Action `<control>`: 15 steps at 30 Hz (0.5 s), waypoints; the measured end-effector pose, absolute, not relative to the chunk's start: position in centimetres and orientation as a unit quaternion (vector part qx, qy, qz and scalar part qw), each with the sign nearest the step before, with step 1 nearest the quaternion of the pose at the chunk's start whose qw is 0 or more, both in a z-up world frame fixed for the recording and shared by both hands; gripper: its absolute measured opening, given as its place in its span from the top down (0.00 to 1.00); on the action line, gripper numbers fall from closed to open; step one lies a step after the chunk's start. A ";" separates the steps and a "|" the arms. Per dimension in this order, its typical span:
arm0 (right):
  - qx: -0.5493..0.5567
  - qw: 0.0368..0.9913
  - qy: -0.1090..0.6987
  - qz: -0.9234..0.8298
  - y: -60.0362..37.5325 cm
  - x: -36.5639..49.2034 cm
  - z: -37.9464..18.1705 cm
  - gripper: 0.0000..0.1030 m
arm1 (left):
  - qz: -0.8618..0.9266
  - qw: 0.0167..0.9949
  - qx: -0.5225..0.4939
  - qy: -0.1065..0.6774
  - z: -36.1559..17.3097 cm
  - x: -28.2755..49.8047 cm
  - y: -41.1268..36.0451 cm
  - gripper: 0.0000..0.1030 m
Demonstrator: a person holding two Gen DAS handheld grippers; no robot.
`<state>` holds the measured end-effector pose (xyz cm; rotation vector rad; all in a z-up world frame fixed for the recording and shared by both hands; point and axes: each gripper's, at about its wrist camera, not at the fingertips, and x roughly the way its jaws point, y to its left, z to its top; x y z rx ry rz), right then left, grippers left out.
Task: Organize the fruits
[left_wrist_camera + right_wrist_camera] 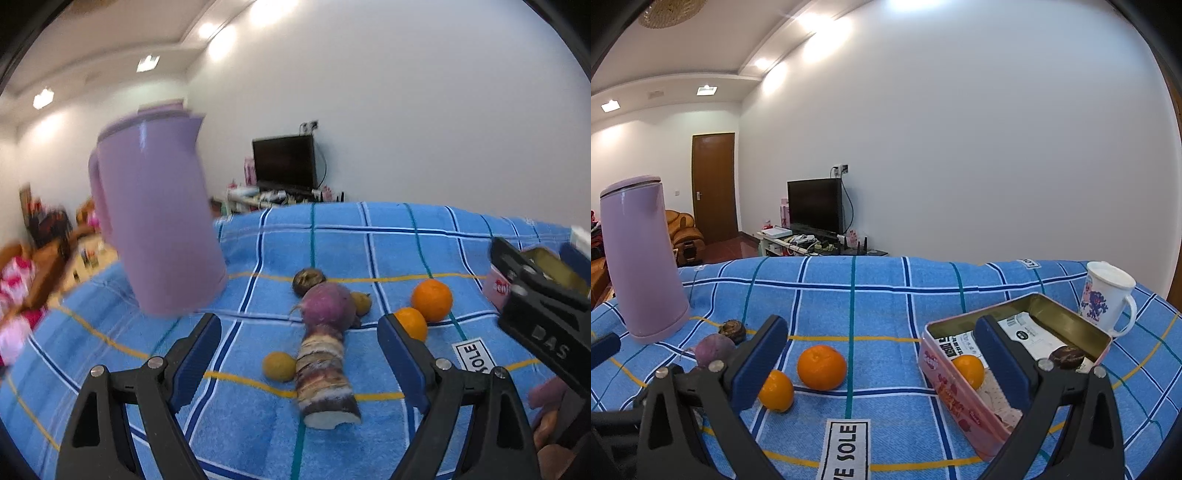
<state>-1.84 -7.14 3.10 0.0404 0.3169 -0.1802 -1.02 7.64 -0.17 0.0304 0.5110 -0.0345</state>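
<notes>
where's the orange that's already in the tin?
In the right wrist view, the orange lies inside the pink tin at lower right, near its left end, beside a white packet. The white mug stands behind the tin.

This is a home, a lived-in living room. In the right wrist view a brown wooden door (713, 186) stands at about ten o'clock, with a tan leather sofa (681, 230) just beside it. Near the centre a dark flat television (815, 205) sits on a low white stand (783, 240) cluttered with small household items, its cable running up to a wall socket (841, 169). Recessed ceiling lights (706, 89) glow at eleven o'clock. In the foreground a blue checked towel (886, 288) covers the work surface, bearing a lilac thermos jug (642, 258) and a printed mug (1106, 299).
</notes>
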 end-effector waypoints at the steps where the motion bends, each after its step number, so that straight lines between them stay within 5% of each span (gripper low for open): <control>1: 0.019 0.983 0.159 -0.088 -7.1 -1.8 3.1 0.00 | -0.017 0.966 0.000 0.260 -0.3 -0.7 8.4 0.15; 8: 0.014 0.982 0.171 -0.075 -6.8 -1.7 2.9 0.00 | -0.018 0.958 -0.114 0.264 0.1 -0.1 13.8 0.15; 15: 0.013 0.985 0.156 -0.067 -6.4 -2.6 3.0 0.00 | -0.017 0.985 -0.021 0.170 1.5 -3.1 11.1 0.06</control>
